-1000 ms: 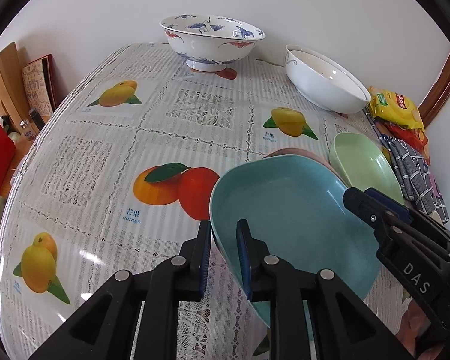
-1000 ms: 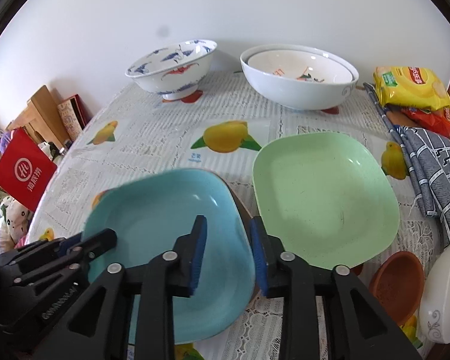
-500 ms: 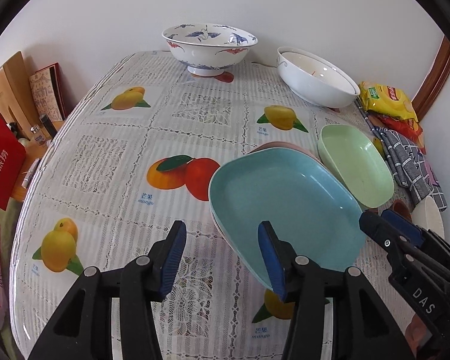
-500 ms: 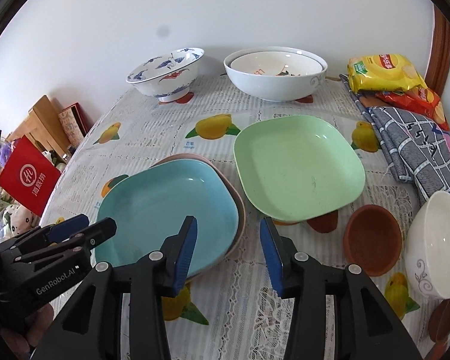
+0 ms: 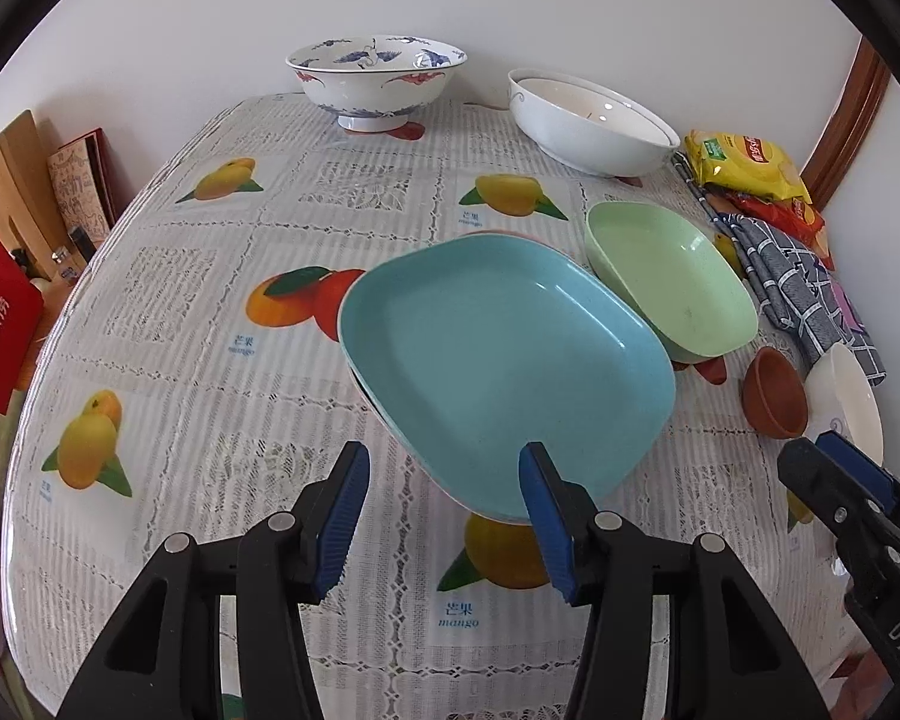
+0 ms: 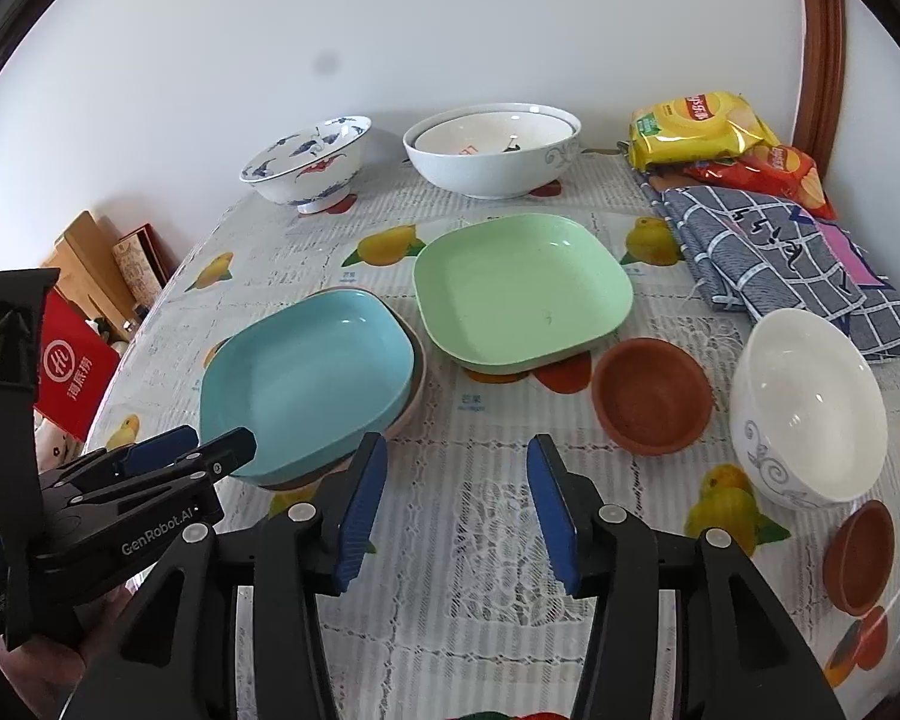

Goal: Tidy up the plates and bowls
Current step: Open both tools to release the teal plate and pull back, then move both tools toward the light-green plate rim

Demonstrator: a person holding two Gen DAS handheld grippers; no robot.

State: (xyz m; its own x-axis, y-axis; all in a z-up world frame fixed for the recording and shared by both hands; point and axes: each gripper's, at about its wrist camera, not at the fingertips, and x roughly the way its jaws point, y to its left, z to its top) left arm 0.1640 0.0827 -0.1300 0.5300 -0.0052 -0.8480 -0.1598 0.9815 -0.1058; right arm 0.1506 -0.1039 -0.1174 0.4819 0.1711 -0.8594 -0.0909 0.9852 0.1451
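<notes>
A light blue square plate rests on a pinkish-brown plate at mid table. My left gripper hangs just in front of the blue plate's near corner. Its jaws are opening, and the pads stand clear of the rim. My right gripper is also opening, with only tablecloth between its fingers. A green plate lies to the right of the stack. At the back stand a blue-patterned bowl and a large white bowl with another nested inside. A brown bowl and a white bowl sit right.
Snack bags and a checked cloth fill the back right corner. A second small brown dish sits near the right edge. A red bag and wooden boards stand beyond the table's left edge.
Both grippers, shut on the blue plate's edges a second ago, have opened and drawn back. The plate now lies on the pinkish-brown one.
</notes>
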